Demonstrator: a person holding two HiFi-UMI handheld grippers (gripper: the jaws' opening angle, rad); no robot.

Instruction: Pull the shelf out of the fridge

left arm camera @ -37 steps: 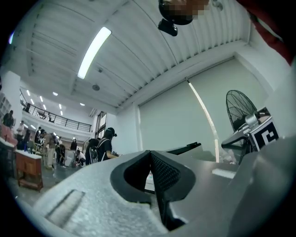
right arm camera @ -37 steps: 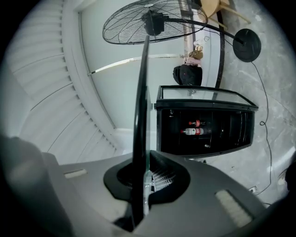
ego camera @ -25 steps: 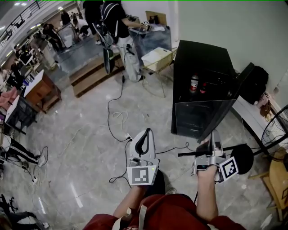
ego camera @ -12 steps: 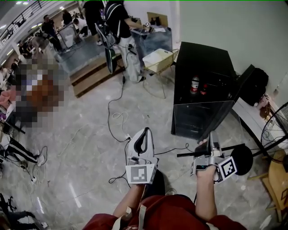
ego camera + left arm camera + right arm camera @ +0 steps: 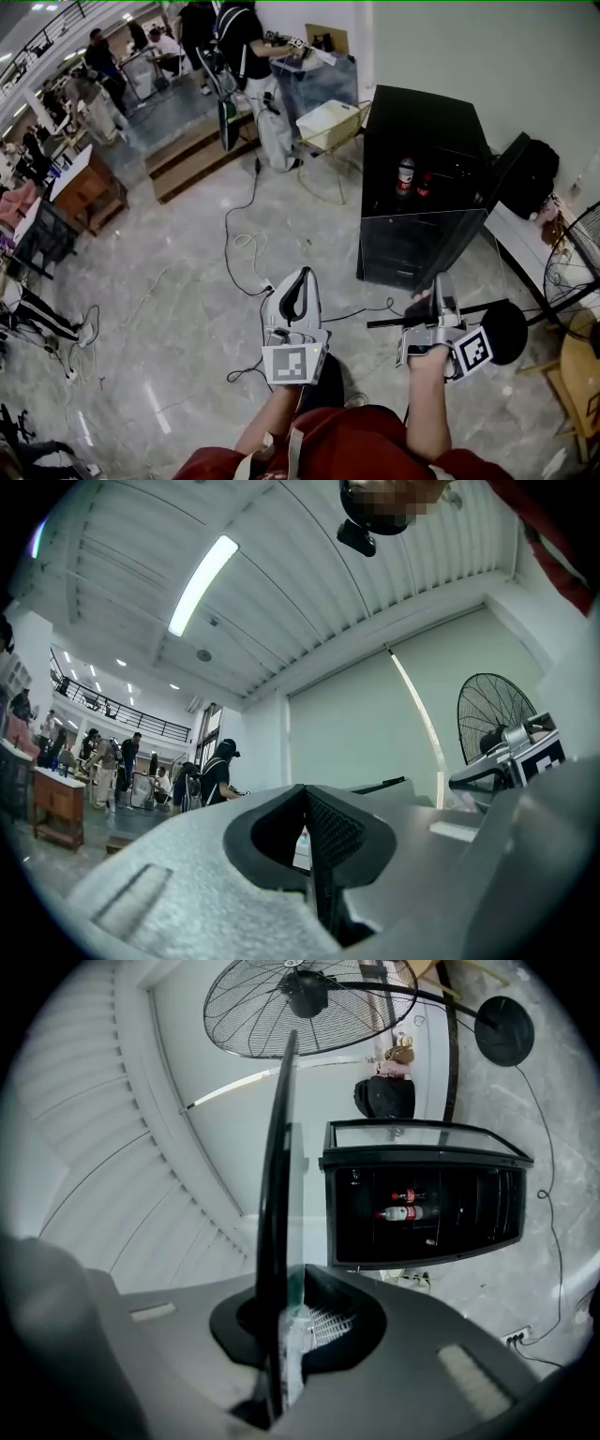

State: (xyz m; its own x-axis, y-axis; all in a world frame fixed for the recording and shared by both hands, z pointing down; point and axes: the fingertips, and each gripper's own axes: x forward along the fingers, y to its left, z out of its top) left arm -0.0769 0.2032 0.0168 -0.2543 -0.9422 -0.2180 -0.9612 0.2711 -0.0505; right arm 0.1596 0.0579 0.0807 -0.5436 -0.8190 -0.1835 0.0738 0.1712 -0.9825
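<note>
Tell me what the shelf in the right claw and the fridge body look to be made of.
The shelf: most likely clear glass. The fridge front shows through the pane, and its cut edge looks greenish in the right gripper view. A dark strip, possibly plastic, runs along one edge.
The fridge: a black, low-sheen casing of painted metal or plastic. The look does not settle which.
</note>
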